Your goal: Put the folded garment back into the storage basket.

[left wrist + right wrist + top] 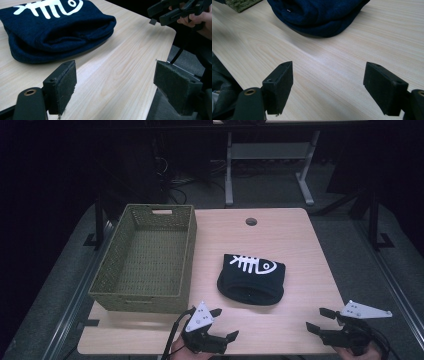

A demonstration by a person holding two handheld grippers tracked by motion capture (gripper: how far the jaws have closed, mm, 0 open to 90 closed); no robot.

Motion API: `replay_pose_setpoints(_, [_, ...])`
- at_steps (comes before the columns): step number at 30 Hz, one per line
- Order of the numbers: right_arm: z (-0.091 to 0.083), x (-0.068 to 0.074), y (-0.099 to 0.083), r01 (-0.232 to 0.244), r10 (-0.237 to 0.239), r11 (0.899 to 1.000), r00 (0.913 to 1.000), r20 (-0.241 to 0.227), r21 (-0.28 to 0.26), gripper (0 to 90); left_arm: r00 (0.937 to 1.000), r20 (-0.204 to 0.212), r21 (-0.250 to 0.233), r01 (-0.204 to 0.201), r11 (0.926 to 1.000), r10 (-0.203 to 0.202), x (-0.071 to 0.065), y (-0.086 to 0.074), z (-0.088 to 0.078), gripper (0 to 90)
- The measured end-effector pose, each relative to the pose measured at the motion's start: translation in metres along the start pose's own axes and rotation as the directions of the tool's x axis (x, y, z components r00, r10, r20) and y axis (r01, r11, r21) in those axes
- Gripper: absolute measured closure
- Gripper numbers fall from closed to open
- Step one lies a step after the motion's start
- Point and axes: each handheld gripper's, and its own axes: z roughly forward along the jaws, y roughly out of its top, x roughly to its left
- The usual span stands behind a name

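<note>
A pale wood-grain worktop (300,245) carried a woven green basket (150,257) along its left side, its long axis running away from the person and its inside bare. To the right of the basket, near the middle of the worktop, lay a dark navy knit hat (251,278) with a white fish-skeleton print on its upper face; its folded opening faced the person, and it lay apart from the basket. A small round hole (251,221) sat in the worktop near the far edge. At the near edge, the left gripper (224,324) hovered just in front of the basket's near right corner, its jaws released and spread wide with nothing between them. The right gripper (318,319) was held near the worktop's near right corner, well apart from the hat, its jaws likewise released and holding nothing. In the left gripper view the hat (55,32) lay ahead and to the left of the padded jaws, with the right gripper (160,15) and the person's hand (200,21) at the upper right. In the right gripper view the hat (317,15) lay ahead on the bare wood, and a corner of the basket (242,4) showed at the upper left.
</note>
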Motion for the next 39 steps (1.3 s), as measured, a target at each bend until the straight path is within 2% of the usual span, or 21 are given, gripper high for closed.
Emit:
replay_pose_setpoints(6, [0.000, -0.003, 0.000, -0.020, 0.020, 1.000, 0.9997, -0.011, -0.008, 22.0, 0.9999, -0.010, 0.010, 0.003, 0.9999, -0.003, 0.003, 0.003, 0.005, 18.3])
replay_pose_setpoints(12, [0.004, -0.002, 0.008, -0.029, 0.029, 1.000, 0.9993, -0.025, -0.012, 20.7, 0.9997, -0.006, 0.015, -0.023, 0.9996, 0.023, 0.006, 0.010, 0.008, 18.3])
replay_pose_setpoints(14, [0.006, -0.002, 0.010, -0.021, 0.021, 1.000, 0.9995, -0.022, -0.002, 20.7, 0.9995, -0.018, 0.028, -0.027, 0.9992, 0.028, 0.007, 0.012, 0.008, 18.3])
replay_pose_setpoints(15, [0.012, -0.003, 0.014, -0.009, 0.010, 1.000, 0.9995, -0.030, 0.014, 20.7, 0.9997, -0.017, 0.016, -0.018, 0.9997, 0.019, 0.011, 0.015, 0.009, 18.3])
replay_pose_setpoints(17, [0.017, -0.004, 0.018, -0.019, 0.020, 0.999, 0.9991, -0.038, 0.035, 19.9, 0.9997, -0.021, 0.016, -0.014, 0.9998, 0.014, 0.014, 0.019, 0.010, 18.3])
replay_pose_setpoints(22, [0.026, -0.006, 0.030, -0.010, 0.013, 0.999, 0.9979, -0.063, 0.044, 19.4, 0.9991, -0.042, 0.009, -0.007, 0.9999, 0.008, 0.020, 0.028, 0.018, 17.7])
replay_pose_setpoints(26, [0.032, -0.005, 0.040, 0.007, -0.003, 0.999, 0.9972, -0.075, 0.046, 19.0, 0.9987, -0.050, 0.024, 0.010, 0.9997, -0.008, 0.027, 0.036, 0.027, 17.7])
replay_pose_setpoints(29, [0.035, -0.005, 0.044, 0.007, -0.002, 0.998, 0.9970, -0.078, 0.056, 18.2, 0.9979, -0.051, 0.042, 0.041, 0.9983, -0.039, 0.031, 0.040, 0.032, 17.8])
replay_pose_setpoints(31, [0.041, -0.007, 0.049, -0.003, 0.009, 0.998, 0.9960, -0.089, 0.067, 18.2, 0.9971, -0.067, 0.065, 0.041, 0.9971, -0.037, 0.034, 0.044, 0.038, 17.8])
replay_pose_setpoints(36, [0.048, -0.011, 0.058, -0.010, 0.018, 0.997, 0.9950, -0.098, 0.078, 18.2, 0.9949, -0.079, 0.068, 0.068, 0.9954, -0.062, 0.042, 0.051, 0.044, 17.8])
replay_pose_setpoints(39, [0.052, -0.013, 0.063, -0.005, 0.013, 0.997, 0.9946, -0.103, 0.080, 18.2, 0.9930, -0.101, 0.062, 0.068, 0.9958, -0.061, 0.047, 0.055, 0.048, 17.8])
